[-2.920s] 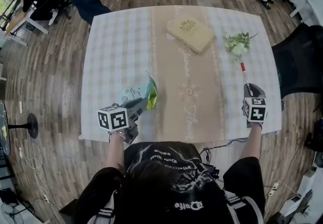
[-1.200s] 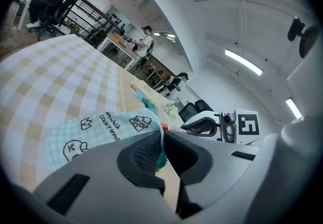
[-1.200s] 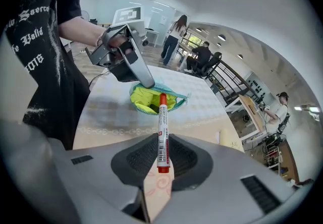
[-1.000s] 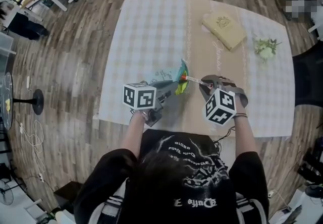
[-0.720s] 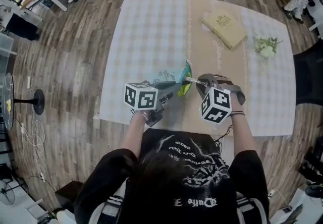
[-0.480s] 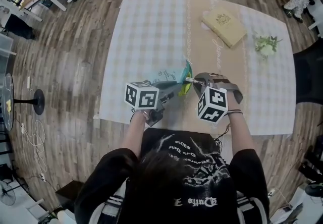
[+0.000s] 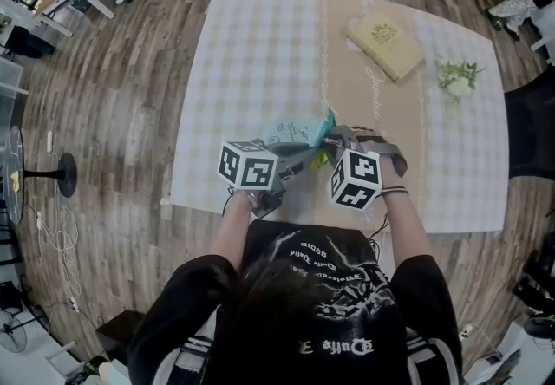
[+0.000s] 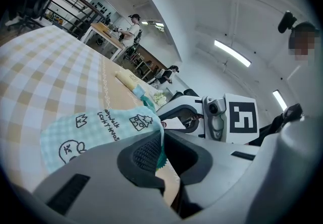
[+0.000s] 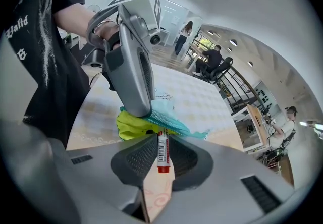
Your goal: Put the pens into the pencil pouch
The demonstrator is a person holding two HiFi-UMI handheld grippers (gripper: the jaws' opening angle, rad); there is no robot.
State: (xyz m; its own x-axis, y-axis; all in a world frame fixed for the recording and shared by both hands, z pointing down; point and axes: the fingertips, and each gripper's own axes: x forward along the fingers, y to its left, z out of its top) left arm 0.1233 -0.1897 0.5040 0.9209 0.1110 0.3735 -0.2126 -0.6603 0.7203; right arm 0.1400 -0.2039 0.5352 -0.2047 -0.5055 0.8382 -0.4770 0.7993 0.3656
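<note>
A teal checked pencil pouch with a yellow-green lining is held up off the tablecloth. My left gripper is shut on the pouch's edge. My right gripper is just right of the pouch mouth, shut on a white pen with a red end. The pen lies between the pads and points at the opening, its far end meeting the teal rim. In the head view the pen is mostly hidden by the grippers.
The checked tablecloth has a tan runner down its middle. A cream book-like box and a small flower bunch lie at the far right. People sit at desks in the background.
The right gripper has moved left with the pen, closing the gap to the pouch mouth. The left gripper and the pouch have shifted slightly right.
</note>
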